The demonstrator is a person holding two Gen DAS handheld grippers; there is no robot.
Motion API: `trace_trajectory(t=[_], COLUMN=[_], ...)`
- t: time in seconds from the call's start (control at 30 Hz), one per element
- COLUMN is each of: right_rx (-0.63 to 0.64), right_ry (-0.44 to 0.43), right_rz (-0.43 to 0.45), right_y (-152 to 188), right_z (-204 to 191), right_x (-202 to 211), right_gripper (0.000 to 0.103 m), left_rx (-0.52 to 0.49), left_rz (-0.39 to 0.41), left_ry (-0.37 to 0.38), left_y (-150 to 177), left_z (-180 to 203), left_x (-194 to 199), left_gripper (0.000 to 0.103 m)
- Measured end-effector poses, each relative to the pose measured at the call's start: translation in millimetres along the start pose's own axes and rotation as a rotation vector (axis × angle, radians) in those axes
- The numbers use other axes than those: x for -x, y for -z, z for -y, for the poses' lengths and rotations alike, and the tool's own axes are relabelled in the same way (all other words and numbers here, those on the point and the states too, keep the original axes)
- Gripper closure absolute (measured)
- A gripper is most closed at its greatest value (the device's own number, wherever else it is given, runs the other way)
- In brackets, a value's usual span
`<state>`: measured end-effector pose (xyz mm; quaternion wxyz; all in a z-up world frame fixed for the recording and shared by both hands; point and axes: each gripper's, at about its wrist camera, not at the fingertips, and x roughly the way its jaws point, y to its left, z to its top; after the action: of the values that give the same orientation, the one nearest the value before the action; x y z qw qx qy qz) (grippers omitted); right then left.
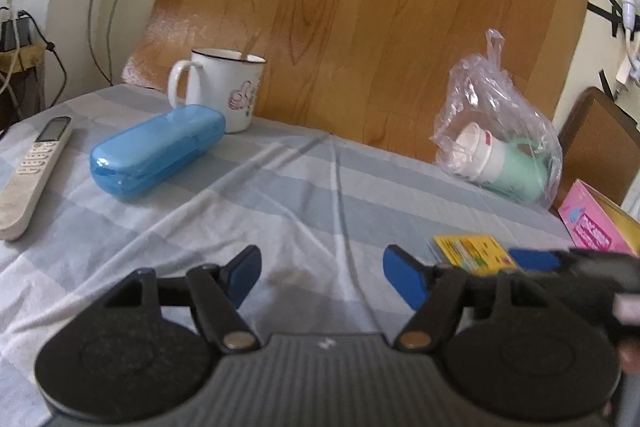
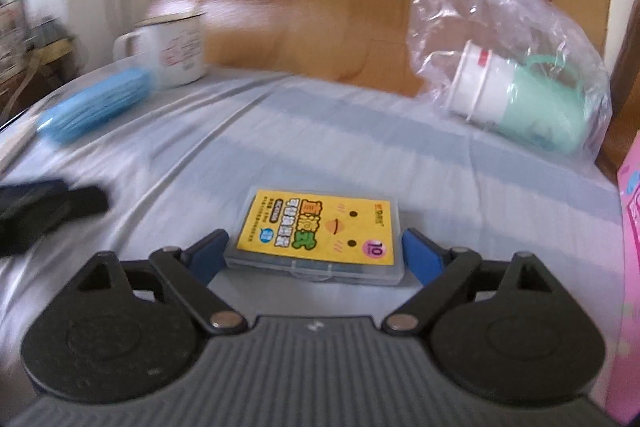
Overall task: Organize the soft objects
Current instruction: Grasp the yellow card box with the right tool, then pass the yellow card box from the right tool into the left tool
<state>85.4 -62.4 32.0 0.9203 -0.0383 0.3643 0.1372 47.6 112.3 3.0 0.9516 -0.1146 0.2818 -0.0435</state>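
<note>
A clear flat case with a yellow label (image 2: 316, 235) lies on the striped tablecloth (image 2: 320, 131). My right gripper (image 2: 316, 257) is open, its blue fingers on either side of the case's near end, close to its edges. The case also shows in the left wrist view (image 1: 470, 251), with the right gripper (image 1: 580, 263) over it. My left gripper (image 1: 322, 277) is open and empty above bare cloth. A clear plastic bag (image 1: 496, 131) holding a mint-green and white cup lies at the back right; it also shows in the right wrist view (image 2: 516, 67).
A blue oblong case (image 1: 156, 151), a white enamel mug (image 1: 224, 91) and a white remote (image 1: 34, 173) lie at the left. A pink box (image 1: 596, 223) stands at the right edge. A wooden board (image 1: 360, 7) leans behind the table.
</note>
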Motion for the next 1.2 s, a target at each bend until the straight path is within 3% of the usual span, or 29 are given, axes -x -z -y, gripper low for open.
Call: trace_trajectory(t=[0.17,0.37,0.43,0.5,0.63,0.73,0.9,1.07,1.2], right_rx=[0.027,-0.026,-0.064,-0.100,-0.115,-0.127,-0.134,-0.145,-0.107], right_ry=[-0.067,0.001,0.068,0.119,0.154,0.160,0.145,0.159,0.209], right_rz=[0.000,0.042,0.063,0.080,0.134,0.140,0.161,0.201,0.284], right_y=[39.3,94.7,113.8,129.8,153.3,163.8,167.9,177.8,180.6], right_z=[7.6,28.5,38.1,47.0,51.0,54.9,59.0,64.8,59.0], right_x=[50.5,114.5,134.4,147.9,169.5,173.9,175.3,184.0,201.2], right_gripper=[0.009,0.009,0.009,0.008,0.006,0.006,0.007,0.011,0.011], left_rx=[-0.043,-0.138,-0.156,-0.168,-0.169,-0.234,-0.294,-0.328,-0.289], left_rz=[-0.077,-0.103,-0.123,-0.159,-0.308,-0.429,-0.490,-0.443,-0.442], left_ry=[0.056,0.071,0.135,0.248,0.504,0.574,0.587,0.544,0.571], left_y=[-0.4,9.3,17.5,28.2,47.1,62.0,78.9,88.9,79.1], left_z=[4.4,28.9,47.9,74.6,133.0,171.6,198.5,210.5,212.9], left_x=[-9.8,-2.1,7.7,19.9,30.8,33.6,42.3,48.3,48.6], left_gripper=[0.033,0.032,0.033,0.033,0.035,0.042,0.042,0.043,0.043])
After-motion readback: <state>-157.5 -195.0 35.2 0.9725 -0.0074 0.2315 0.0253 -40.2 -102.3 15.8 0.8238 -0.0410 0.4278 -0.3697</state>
